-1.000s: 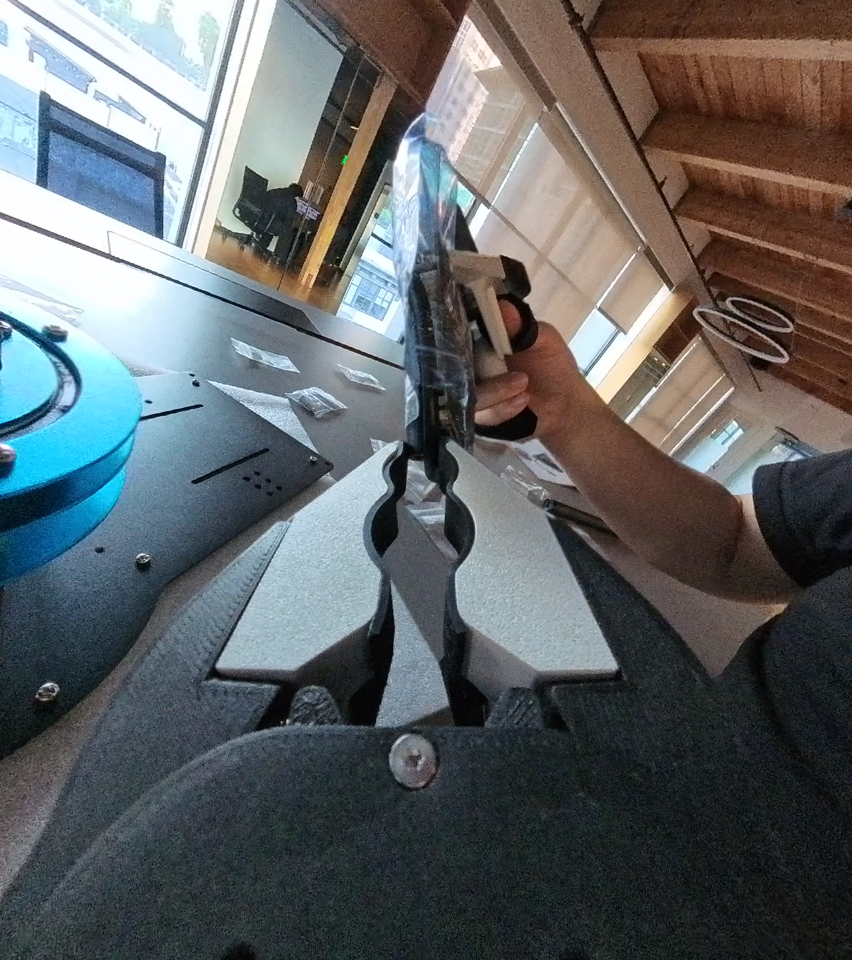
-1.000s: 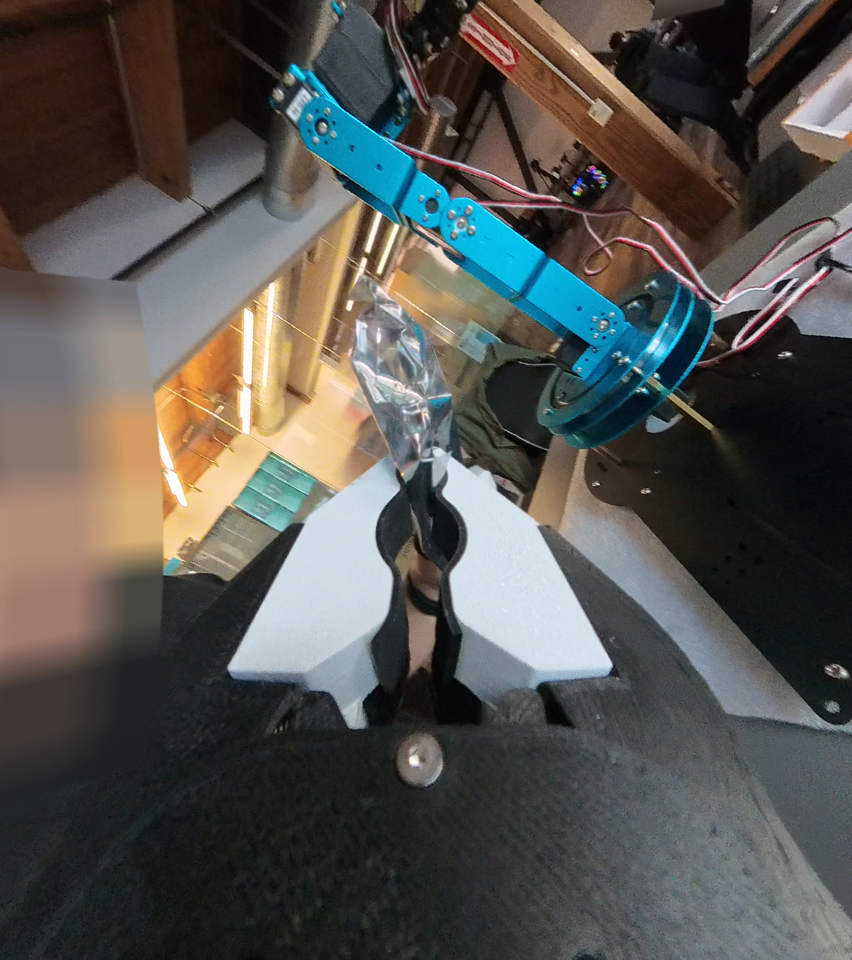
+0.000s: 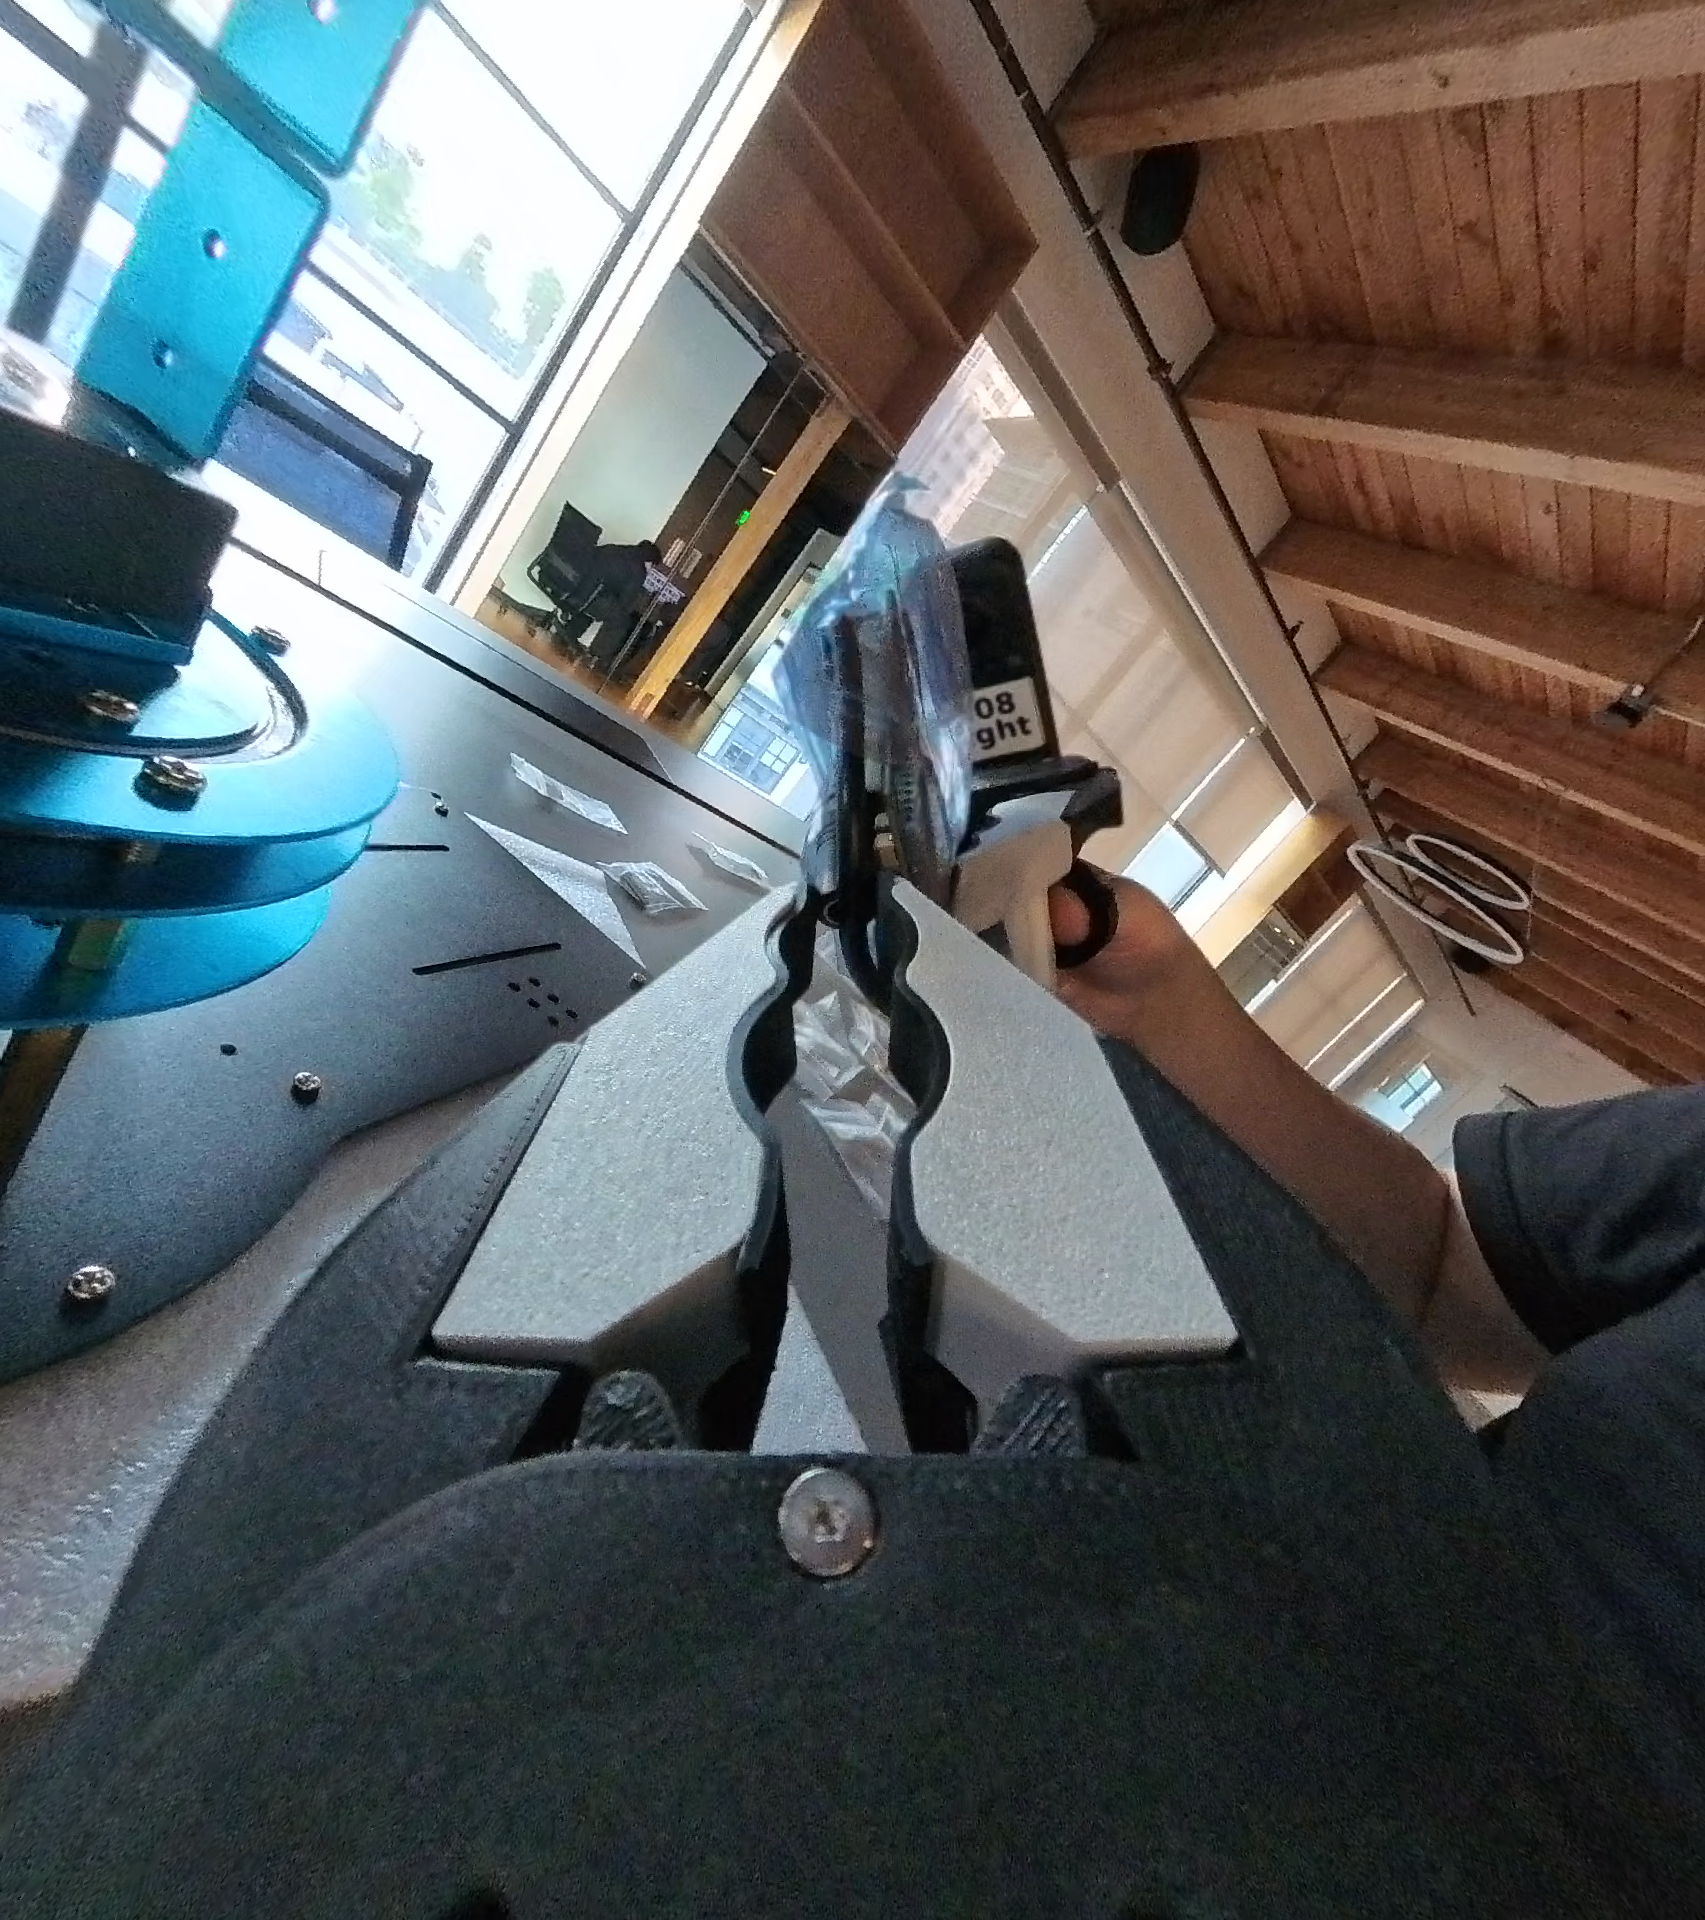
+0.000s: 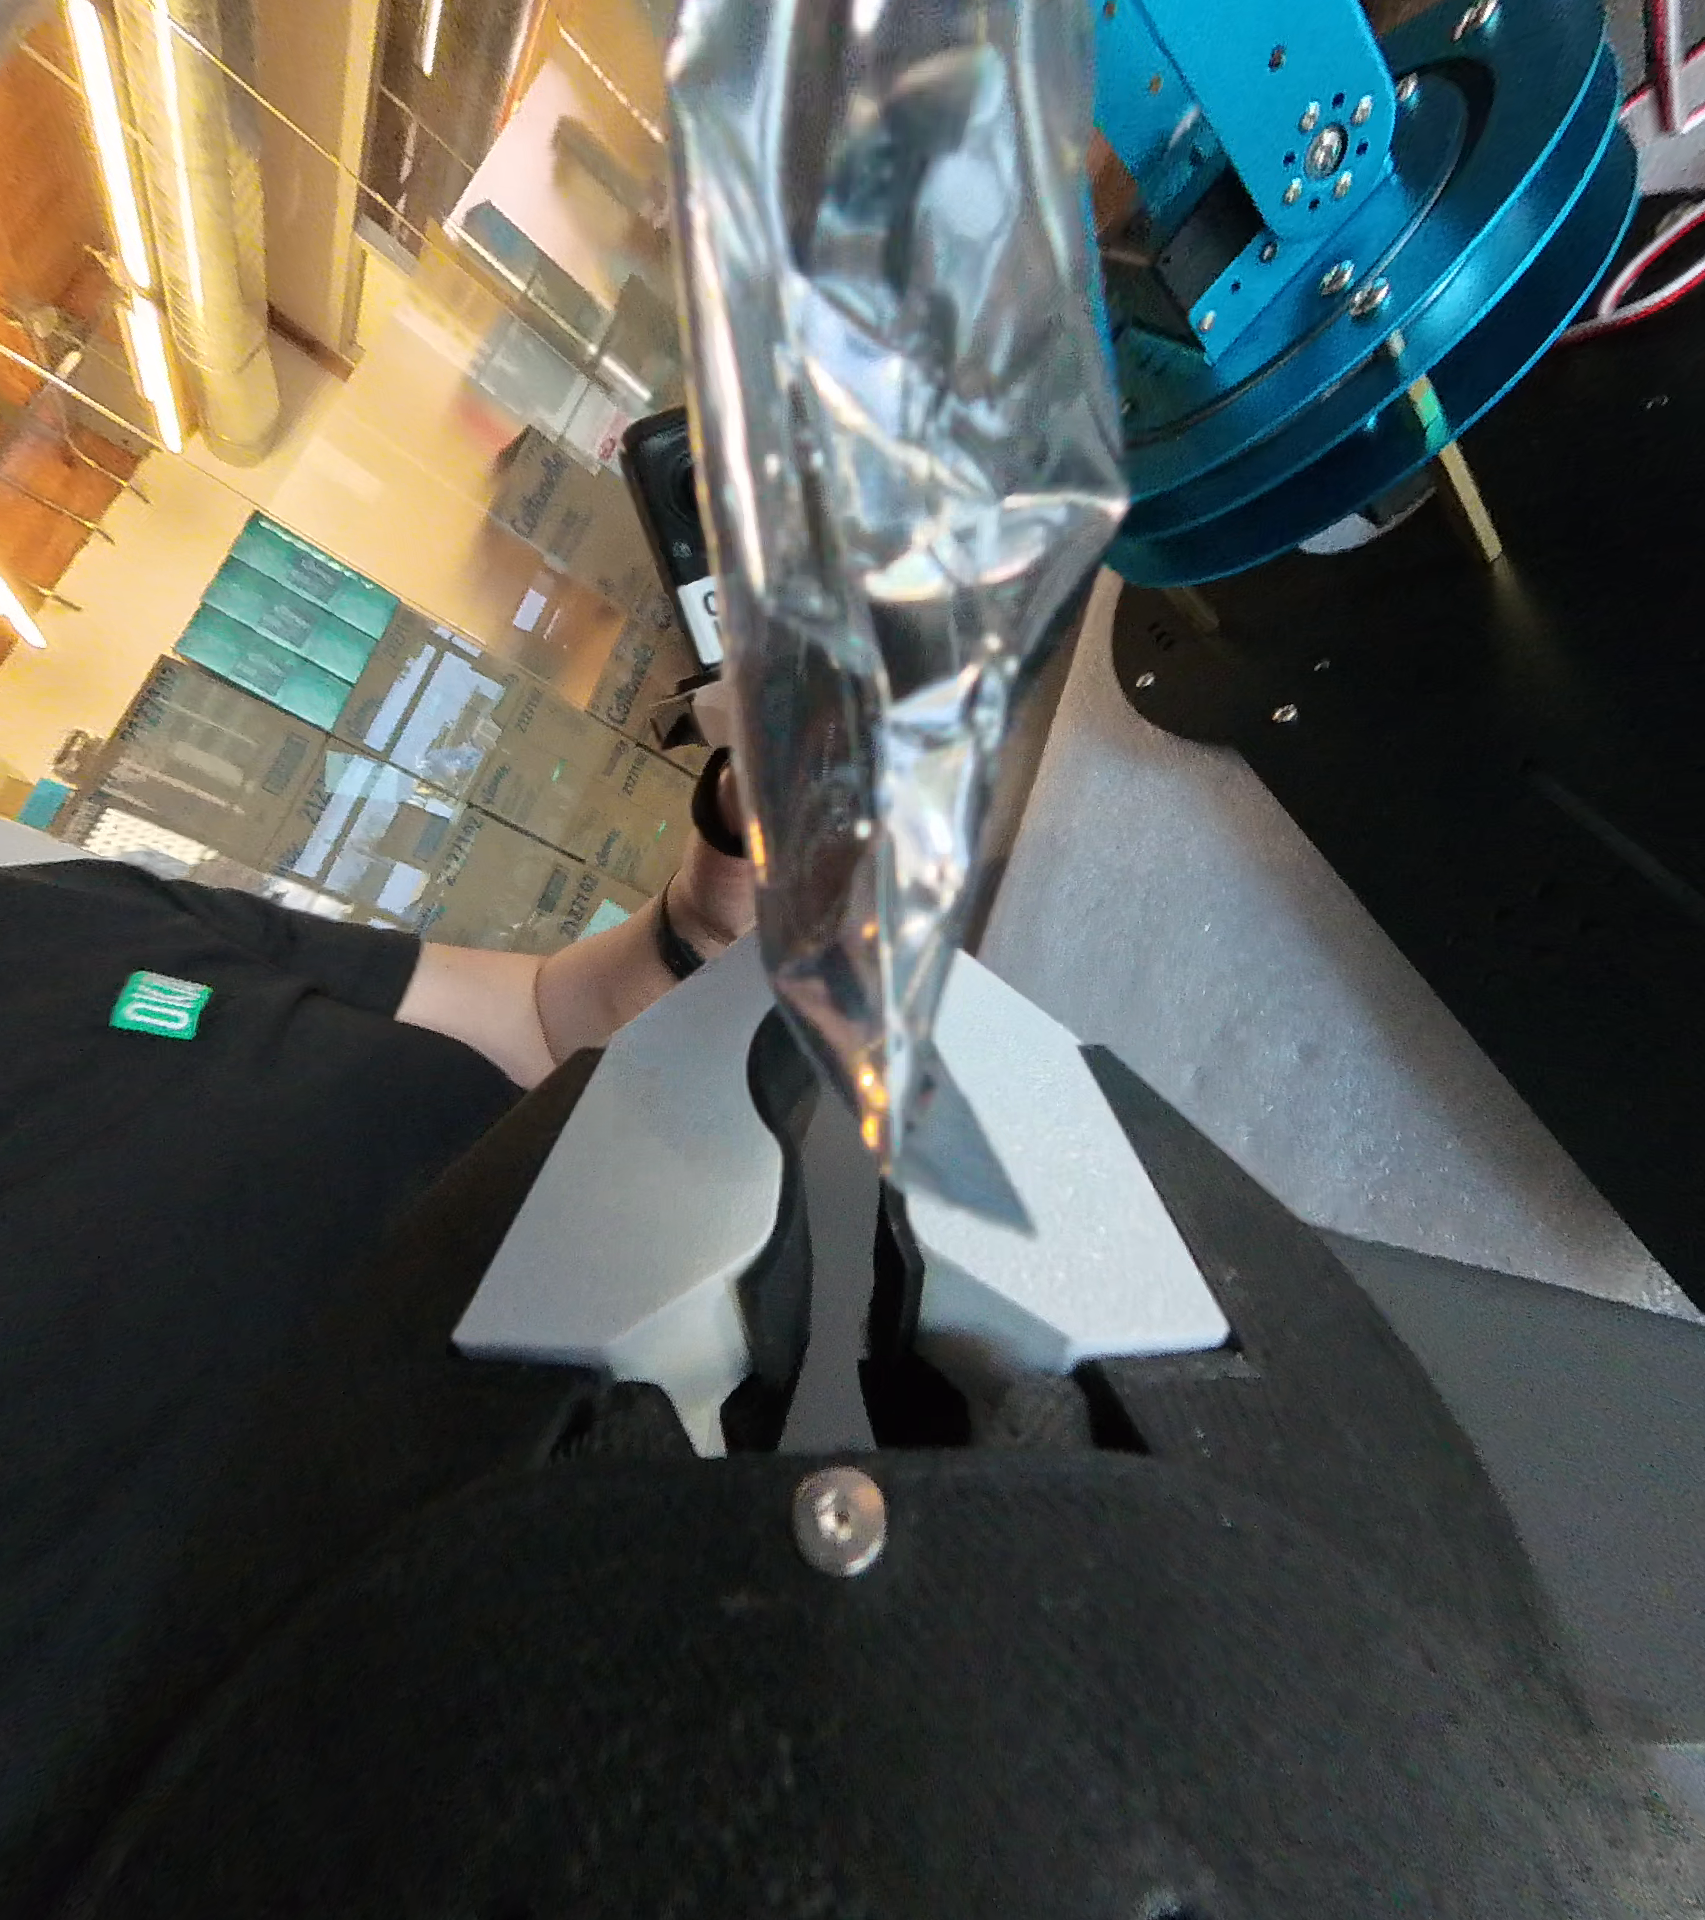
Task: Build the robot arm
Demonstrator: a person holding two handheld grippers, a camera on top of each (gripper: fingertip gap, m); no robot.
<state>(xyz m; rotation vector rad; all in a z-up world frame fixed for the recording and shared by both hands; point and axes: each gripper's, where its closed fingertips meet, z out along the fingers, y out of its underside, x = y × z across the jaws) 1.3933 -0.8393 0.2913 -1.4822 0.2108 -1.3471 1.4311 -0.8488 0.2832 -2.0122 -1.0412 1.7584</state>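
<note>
A silvery anti-static bag (image 3: 889,665) with a circuit board inside stands upright between both grippers. My left gripper (image 3: 850,902) is shut on its lower end. My right gripper (image 4: 858,1049) is shut on the bag's (image 4: 889,416) bottom edge; the bag hides its right fingertip. In the left wrist view the right gripper's body (image 3: 1024,831) sits just behind the bag, held by a hand (image 3: 1128,956). In the right wrist view the left gripper's camera (image 4: 666,509) shows just behind the bag.
A blue robot-arm turntable base (image 3: 152,831) stands on a black metal plate (image 3: 412,987) to the left; it also shows in the right wrist view (image 4: 1399,343), upper right. Small clear packets (image 3: 650,883) lie on the dark table. Grey foam mat (image 4: 1191,987) lies under the plate. One gripper's finger ends stand about 5 cm off the other's.
The two grippers have come closer together. The bag now looms much larger in the right wrist view and reaches deeper between its fingers. The blue base is nearer in both views.
</note>
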